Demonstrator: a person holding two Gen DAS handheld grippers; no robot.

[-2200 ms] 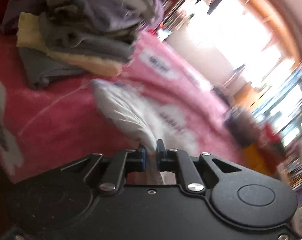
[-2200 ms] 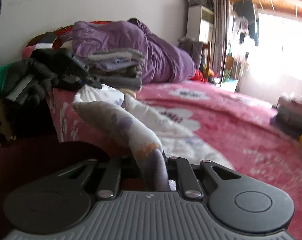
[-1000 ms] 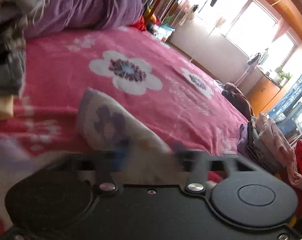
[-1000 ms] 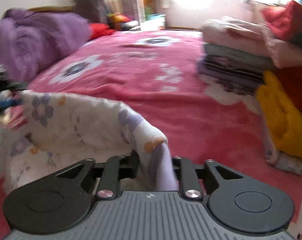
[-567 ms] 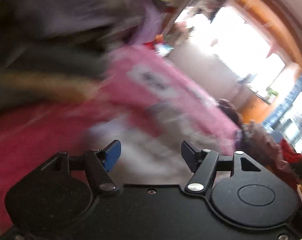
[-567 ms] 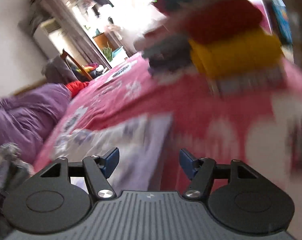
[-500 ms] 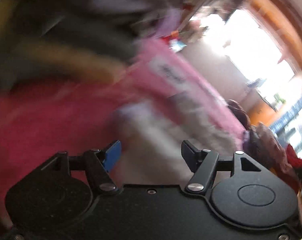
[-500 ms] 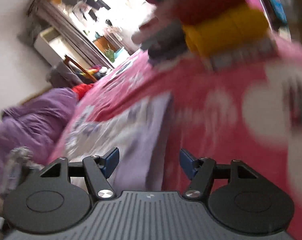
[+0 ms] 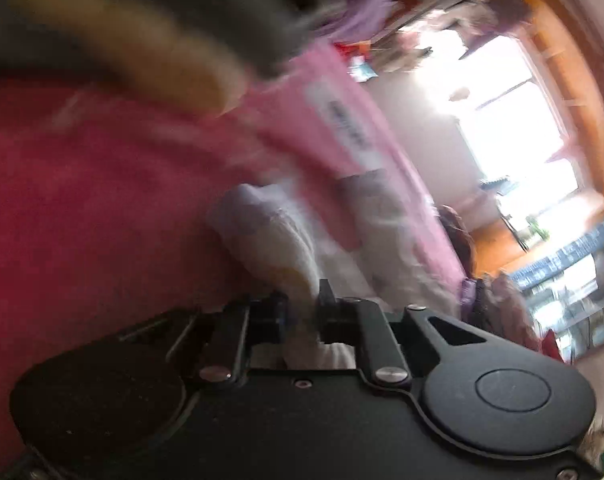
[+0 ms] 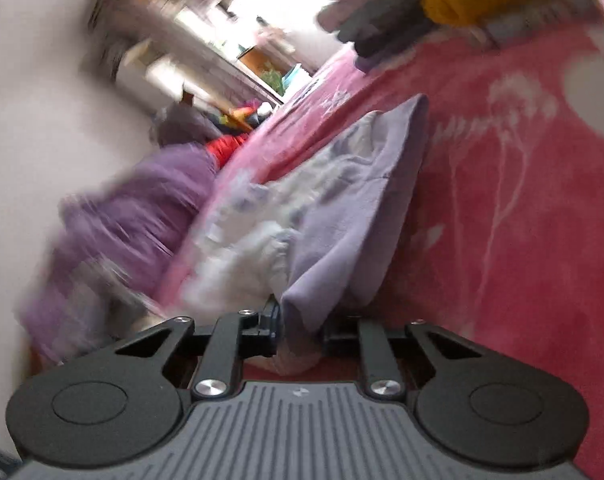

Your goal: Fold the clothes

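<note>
Both grippers, left gripper [image 9: 302, 300] & right gripper [image 10: 299, 322], are pinching the floral garment [image 10: 334, 200] betw. closed fingers (cloth trailing far over pink bedspread [image 10: 522, 220]).

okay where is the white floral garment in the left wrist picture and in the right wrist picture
Left wrist view: the white floral garment runs from centre frame down into the shut jaws of the left gripper.
Right wrist view: it lies centre-left, its lilac edge pinched by the right gripper.
Shared landmark: the pink bedspread beneath it.
</note>
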